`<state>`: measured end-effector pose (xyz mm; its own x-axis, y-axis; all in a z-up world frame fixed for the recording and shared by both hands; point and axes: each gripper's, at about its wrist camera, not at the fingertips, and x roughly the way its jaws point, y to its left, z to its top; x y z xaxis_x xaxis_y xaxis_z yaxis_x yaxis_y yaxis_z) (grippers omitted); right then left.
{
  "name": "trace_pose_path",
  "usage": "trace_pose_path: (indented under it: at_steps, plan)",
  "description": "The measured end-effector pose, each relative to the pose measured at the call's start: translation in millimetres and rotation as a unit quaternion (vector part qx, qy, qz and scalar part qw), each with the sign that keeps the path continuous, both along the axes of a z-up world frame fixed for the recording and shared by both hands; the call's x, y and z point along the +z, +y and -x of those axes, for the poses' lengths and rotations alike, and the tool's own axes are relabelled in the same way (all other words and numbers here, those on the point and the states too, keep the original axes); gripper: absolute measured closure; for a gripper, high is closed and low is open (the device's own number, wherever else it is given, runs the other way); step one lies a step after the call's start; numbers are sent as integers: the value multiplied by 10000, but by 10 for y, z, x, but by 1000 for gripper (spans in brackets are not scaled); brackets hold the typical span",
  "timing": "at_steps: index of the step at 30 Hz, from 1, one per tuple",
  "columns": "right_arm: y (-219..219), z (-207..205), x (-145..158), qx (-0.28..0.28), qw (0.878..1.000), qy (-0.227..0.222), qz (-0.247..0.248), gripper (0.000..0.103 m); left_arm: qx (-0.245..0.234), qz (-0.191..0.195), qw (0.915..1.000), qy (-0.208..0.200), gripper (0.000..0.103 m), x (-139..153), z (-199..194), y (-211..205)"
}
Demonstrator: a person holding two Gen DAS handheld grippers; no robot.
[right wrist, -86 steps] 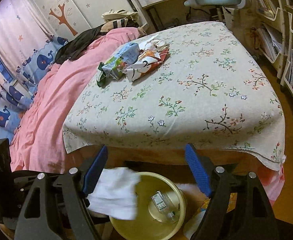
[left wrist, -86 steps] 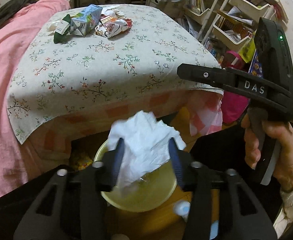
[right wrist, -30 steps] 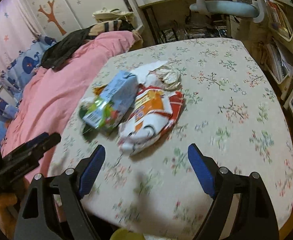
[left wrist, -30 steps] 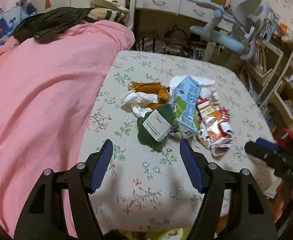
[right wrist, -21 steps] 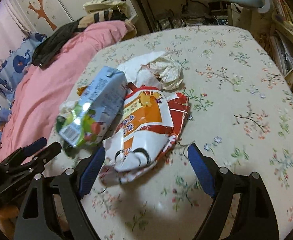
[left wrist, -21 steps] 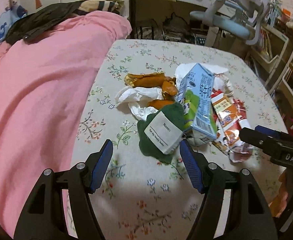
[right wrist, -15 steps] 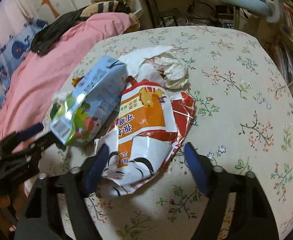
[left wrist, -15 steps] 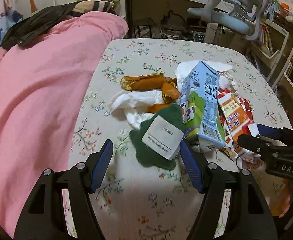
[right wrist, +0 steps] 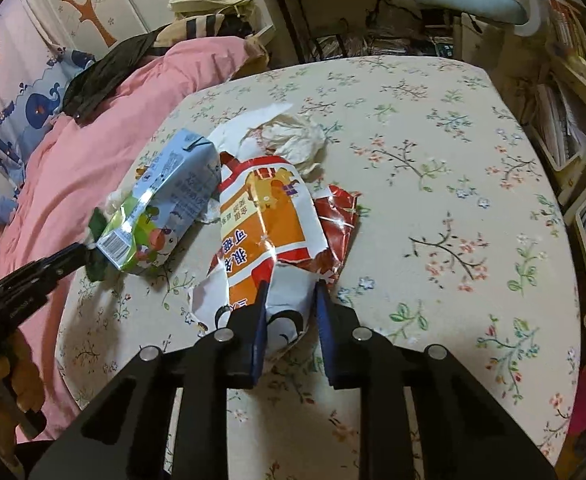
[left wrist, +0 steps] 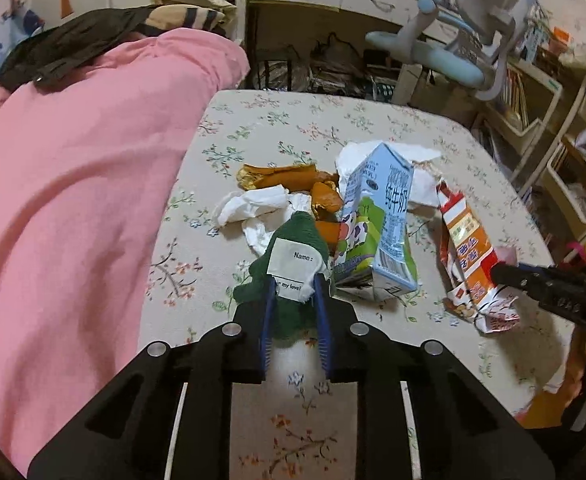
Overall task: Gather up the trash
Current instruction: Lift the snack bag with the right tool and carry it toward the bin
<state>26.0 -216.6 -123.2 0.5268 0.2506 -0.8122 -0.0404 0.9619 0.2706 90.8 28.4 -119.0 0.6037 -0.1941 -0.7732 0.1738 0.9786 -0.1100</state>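
A trash pile lies on the floral-cloth table (left wrist: pixel 373 128). In it are a blue-green milk carton (left wrist: pixel 385 232), orange peels (left wrist: pixel 289 176), white tissue (left wrist: pixel 253 206) and crumpled paper (right wrist: pixel 293 140). My left gripper (left wrist: pixel 295 284) is closing, its blue pads pinching the near end of a dark green cloth piece with a white label (left wrist: pixel 293 240). My right gripper (right wrist: pixel 289 286) is closing too, and its pads squeeze the near end of the orange-and-white snack bag (right wrist: pixel 265 216). Each gripper also shows in the other view: the right gripper (left wrist: pixel 505 270) at the snack bag (left wrist: pixel 467 248), the left gripper (right wrist: pixel 77 250) beside the milk carton (right wrist: pixel 165 200).
A pink blanket (left wrist: pixel 73 184) lies along the table's left side, with dark clothes on top of it. Behind the table are a light blue desk chair (left wrist: pixel 445 56) and drawers. Shelves full of books (right wrist: pixel 573 120) stand to the right, past the table edge.
Both grippers moved forward and down onto the pile. Their jaws went from wide open to narrow, the left onto the green cloth piece, the right onto the snack bag.
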Motion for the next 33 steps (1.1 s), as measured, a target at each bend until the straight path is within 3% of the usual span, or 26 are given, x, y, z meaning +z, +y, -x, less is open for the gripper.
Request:
trace_pose_path:
  at_steps: [1,2,3,6,7,8,11,13,22,33]
  plan:
    - [13,-15,-13,-31,10000,36,24,64,71,67,10000,-20,85,37,35,32]
    - [15,0,-37,-70,10000,64,30,42,123,119,9998,-31,85,57,59,59]
    - [21,2,-49,-101,9999,72,58,38,196,201,9996,-34,85,84,89,93]
    - [67,-25,-88,-51,9999,120,25,37,295,314,9991,26,85,86,107,160]
    - [82,-32,-90,-42,9999,106,34,39,331,314,9989,97,85,56,89,174]
    - [108,-32,-92,20,9999,88,48,53,349,331,9987,152,85,33,72,183]
    - [127,-65,-105,132,9998,122,-68,75,343,408,9985,136,85,47,59,194]
    - [110,-79,-89,95,9997,105,-215,79,332,439,9985,63,85,86,71,198]
    - [-24,140,228,-93,9955,-372,-871,82,563,776,9952,-209,85,267,254,355]
    - [-21,512,353,-39,9928,-584,-1046,82,534,894,9941,-303,85,351,610,364]
